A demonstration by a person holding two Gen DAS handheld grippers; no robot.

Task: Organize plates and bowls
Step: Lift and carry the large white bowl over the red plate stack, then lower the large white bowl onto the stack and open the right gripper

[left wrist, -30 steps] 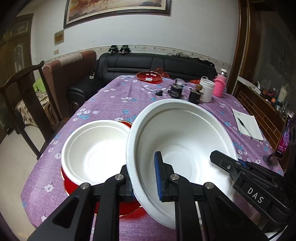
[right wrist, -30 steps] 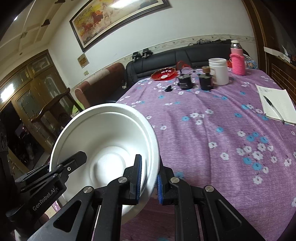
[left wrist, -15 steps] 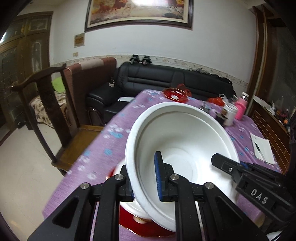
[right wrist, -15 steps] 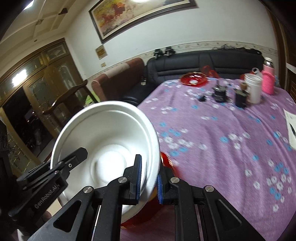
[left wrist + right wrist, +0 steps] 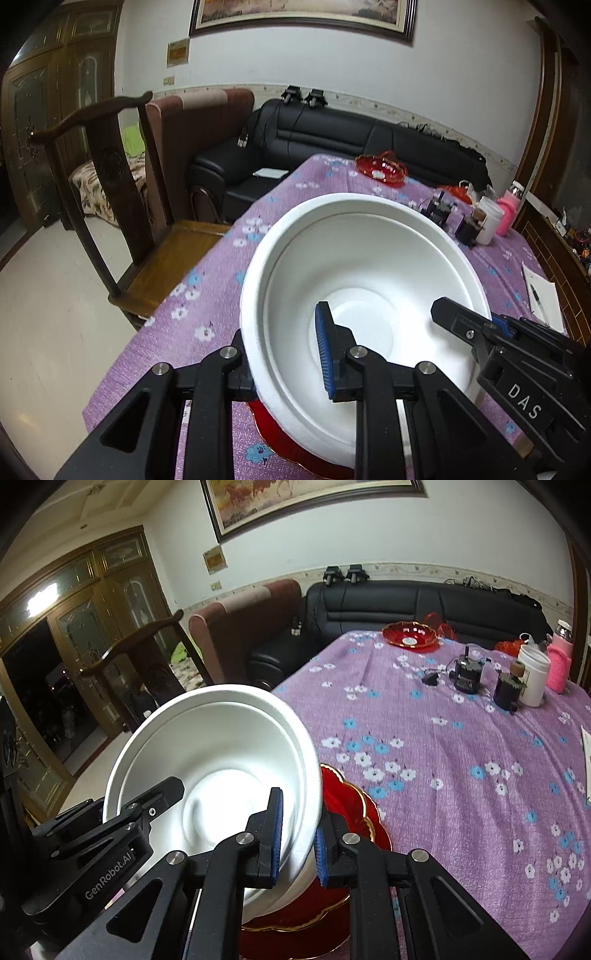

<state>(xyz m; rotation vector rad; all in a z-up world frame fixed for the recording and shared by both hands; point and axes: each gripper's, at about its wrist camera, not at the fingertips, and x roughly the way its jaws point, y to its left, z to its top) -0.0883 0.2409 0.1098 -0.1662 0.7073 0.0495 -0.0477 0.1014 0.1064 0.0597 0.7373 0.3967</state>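
The left gripper (image 5: 282,325) straddles the white bowl's (image 5: 369,258) rim above the red plate (image 5: 351,805), its jaws just opening, likely to release; I cannot tell whether the pads press. The right gripper (image 5: 297,812) pinches the opposite rim, steadying the tilted bowl over that plate.

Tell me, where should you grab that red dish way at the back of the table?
Grip the red dish by its near rim, coming in low from this side of the table. It is shallow, and its wavy rim flares up and out, so one claw finger could probably slip under it and one over. The cloth right in front of it looks bare.
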